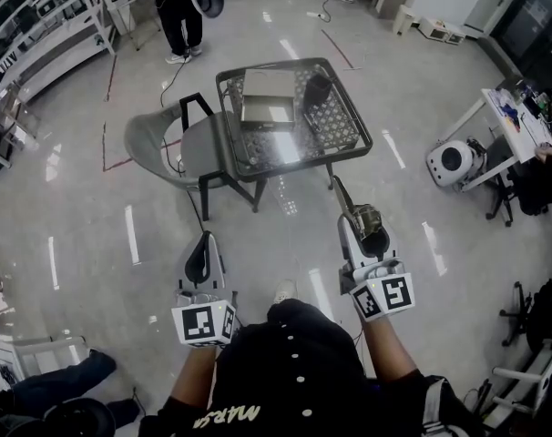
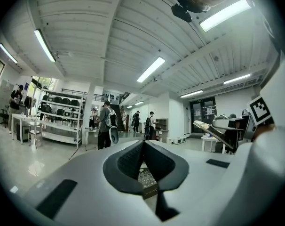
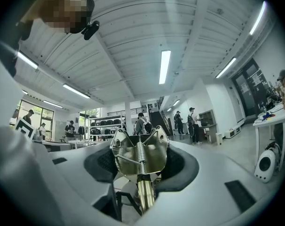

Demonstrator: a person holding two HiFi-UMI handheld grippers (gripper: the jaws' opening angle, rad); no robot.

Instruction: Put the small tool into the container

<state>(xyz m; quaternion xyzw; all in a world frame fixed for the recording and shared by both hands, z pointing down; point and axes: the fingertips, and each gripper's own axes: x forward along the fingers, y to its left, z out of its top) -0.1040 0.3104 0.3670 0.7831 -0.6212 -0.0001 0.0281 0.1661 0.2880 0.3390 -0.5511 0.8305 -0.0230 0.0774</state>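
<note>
Brassy tool [image 3: 138, 150] sits clamped in our right gripper [image 3: 138, 166], its long axis running out along the jaws toward the far table [image 1: 351, 98], so that arm's nearer, while our left gripper [image 2: 143, 160] hangs pinched together, empty.

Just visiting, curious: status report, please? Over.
Left gripper shut, empty. Right gripper shut on small tool. Container on table ahead, tool not yet in. Chair beside table.

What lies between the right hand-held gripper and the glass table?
Only bare glossy floor, in the head view, separates the right hand-held gripper from the glass table.
</note>
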